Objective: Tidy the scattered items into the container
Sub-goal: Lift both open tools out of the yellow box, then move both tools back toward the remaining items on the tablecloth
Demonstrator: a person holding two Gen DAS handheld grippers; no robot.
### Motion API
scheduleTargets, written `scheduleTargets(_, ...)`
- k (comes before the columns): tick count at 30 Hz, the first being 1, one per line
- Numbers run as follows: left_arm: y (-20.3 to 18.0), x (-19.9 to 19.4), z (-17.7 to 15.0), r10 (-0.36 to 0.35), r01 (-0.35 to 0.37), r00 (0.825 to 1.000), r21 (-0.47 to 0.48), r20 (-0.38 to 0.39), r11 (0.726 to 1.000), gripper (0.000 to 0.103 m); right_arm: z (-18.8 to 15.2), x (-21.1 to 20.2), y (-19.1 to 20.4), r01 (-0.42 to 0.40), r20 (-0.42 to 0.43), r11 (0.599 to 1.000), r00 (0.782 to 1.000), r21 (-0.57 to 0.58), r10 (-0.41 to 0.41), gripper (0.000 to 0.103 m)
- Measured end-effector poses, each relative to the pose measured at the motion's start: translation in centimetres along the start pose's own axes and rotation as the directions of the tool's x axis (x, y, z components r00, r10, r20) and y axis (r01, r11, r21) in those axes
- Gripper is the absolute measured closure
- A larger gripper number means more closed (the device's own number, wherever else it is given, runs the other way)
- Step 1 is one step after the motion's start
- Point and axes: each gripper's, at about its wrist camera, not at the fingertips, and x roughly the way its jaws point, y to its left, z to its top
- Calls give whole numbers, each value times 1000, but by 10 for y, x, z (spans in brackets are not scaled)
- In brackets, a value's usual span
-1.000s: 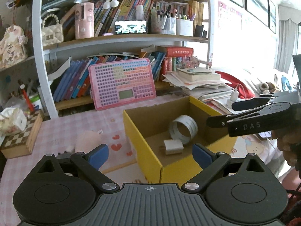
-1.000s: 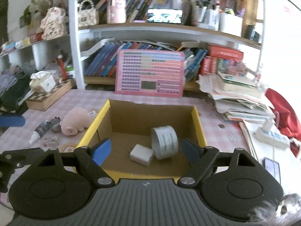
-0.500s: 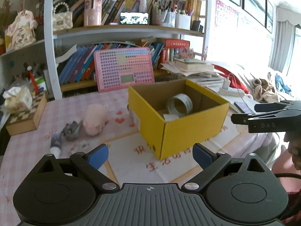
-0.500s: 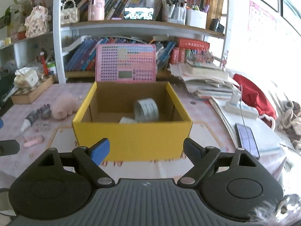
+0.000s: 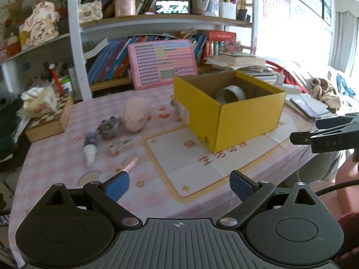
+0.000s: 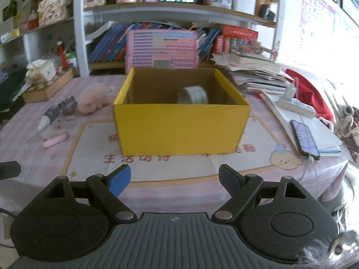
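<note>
Pink-checked cloth covers the table [image 6: 94,85], and that's our stage, with a cream printed mat [image 6: 190,163] lying across its near half. Sitting on that mat is the open yellow cardboard box [image 6: 179,127], and inside it a grey roll of tape [image 6: 193,94] stands on edge toward the back; from the left wrist view the same roll [image 5: 231,92] peeks over the rim.

Off to the box's left lie the loose items. Biggest is the pink plush pig [image 5: 135,116], near the box's far-left corner. Just beside it is a small grey fuzzy toy [image 5: 108,127], then a dark tube with a white cap [image 5: 90,145], tip pointing toward the camera. A small flat red-and-white packet [image 5: 120,145] lies just right of the tube, and nearer the table's front edge a slim pink stick-shaped item [image 5: 130,163]; details there are blurred.

Now the tools: left gripper [image 5: 179,185], blue-padded fingers spread wide with nothing between them, hovering over the near edge of the mat. Right gripper [image 6: 175,179], likewise spread and empty, facing the box's front wall.
</note>
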Motion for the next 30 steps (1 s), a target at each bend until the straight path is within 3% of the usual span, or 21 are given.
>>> scheduleTargets(8, 15, -3, -17, 17, -19, 999, -40, -50, 999, 5, -1, 9, 35, -100, -66, 993, 993, -68, 96, 18)
scheduleTargets(22, 32, -11, -30, 58, -63, 995, -66, -79, 996, 5, 0, 16, 93, -262, -106, 940, 964, -217, 244, 18)
scheduleTargets(30, 47, -18, -35, 93, -101, 992, -97, -82, 990, 5, 5, 21, 114, -301, -110, 919, 953, -254, 282, 18)
